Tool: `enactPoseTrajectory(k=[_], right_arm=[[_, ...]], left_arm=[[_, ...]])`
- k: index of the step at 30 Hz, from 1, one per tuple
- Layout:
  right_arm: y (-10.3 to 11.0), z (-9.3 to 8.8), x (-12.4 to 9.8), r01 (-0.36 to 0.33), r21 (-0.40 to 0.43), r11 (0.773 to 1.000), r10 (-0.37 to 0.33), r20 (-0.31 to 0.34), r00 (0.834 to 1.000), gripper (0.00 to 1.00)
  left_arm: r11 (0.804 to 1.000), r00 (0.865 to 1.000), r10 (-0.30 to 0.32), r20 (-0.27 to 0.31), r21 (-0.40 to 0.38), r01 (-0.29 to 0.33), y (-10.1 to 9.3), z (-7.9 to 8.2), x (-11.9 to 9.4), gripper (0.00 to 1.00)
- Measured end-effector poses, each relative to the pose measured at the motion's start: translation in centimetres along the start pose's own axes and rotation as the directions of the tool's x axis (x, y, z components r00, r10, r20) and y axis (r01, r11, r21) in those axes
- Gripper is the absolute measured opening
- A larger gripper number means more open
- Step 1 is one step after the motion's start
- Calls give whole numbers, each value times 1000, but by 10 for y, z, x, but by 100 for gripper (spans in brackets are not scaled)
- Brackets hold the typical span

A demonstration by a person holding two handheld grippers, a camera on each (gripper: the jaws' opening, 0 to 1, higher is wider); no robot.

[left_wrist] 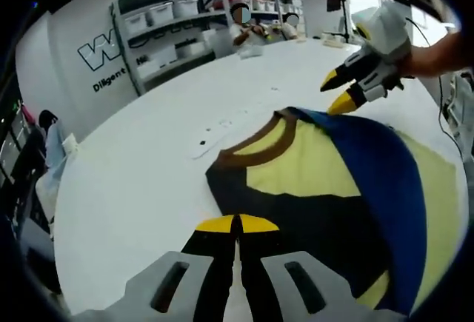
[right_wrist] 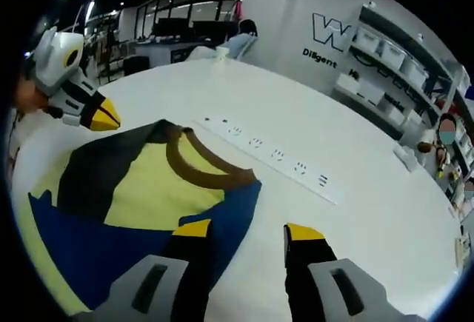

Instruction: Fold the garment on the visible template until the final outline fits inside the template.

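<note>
left claw (left_wrist: 237,223) jaws closed together, right claw (right_wrist: 249,232) jaws apart

Matt cloth garment (left_wrist: 326,181) lies on a smooth, faintly glossy white table (left_wrist: 141,189).

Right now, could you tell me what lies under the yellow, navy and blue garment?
The yellow, navy and blue garment lies on the white table. Any template beneath is covered, so I cannot see it.
</note>
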State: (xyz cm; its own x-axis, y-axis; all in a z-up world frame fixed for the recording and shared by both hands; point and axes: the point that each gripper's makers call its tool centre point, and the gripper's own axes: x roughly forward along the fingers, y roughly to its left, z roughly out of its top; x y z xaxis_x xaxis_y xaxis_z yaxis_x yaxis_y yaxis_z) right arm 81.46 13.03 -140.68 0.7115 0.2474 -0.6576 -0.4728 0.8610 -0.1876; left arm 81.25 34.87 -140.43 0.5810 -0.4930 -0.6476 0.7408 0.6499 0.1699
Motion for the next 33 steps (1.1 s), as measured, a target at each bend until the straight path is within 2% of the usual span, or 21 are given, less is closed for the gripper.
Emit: enactPoseTrajectory(k=[6,12,18,24,27,32,33], right_arm=[[12,-11,-14,-27,20,999,27,-9,1000,45],[23,-22,-31,-46,49,998,46,-14,999,50],[37,-30,-48,-94,9,995,95,-17,995,70],[39,-34,-60,-100,0,995,100,-27,995,73],[43,-37,-64,-98,8,995,99,-33,995,74],[58,-42,-72,-132,-5,991,131,-31,991,80],[60,-43,-73,-134,-7,991,134,-32,990,81]], left_arm=[[999,1000,-23,-8,22,23,-13,-10,-17,0],[1000,1000,-18,-16,18,19,-16,-17,-33,0],[997,999,-39,-31,64,41,-23,-31,-49,1],[998,998,-40,-44,40,42,-21,-42,-59,8],[998,998,-45,-41,42,47,-26,-46,-63,15],[997,997,-66,-29,47,67,-39,-51,-71,41],[996,997,-69,-25,60,70,-40,-52,-72,42]])
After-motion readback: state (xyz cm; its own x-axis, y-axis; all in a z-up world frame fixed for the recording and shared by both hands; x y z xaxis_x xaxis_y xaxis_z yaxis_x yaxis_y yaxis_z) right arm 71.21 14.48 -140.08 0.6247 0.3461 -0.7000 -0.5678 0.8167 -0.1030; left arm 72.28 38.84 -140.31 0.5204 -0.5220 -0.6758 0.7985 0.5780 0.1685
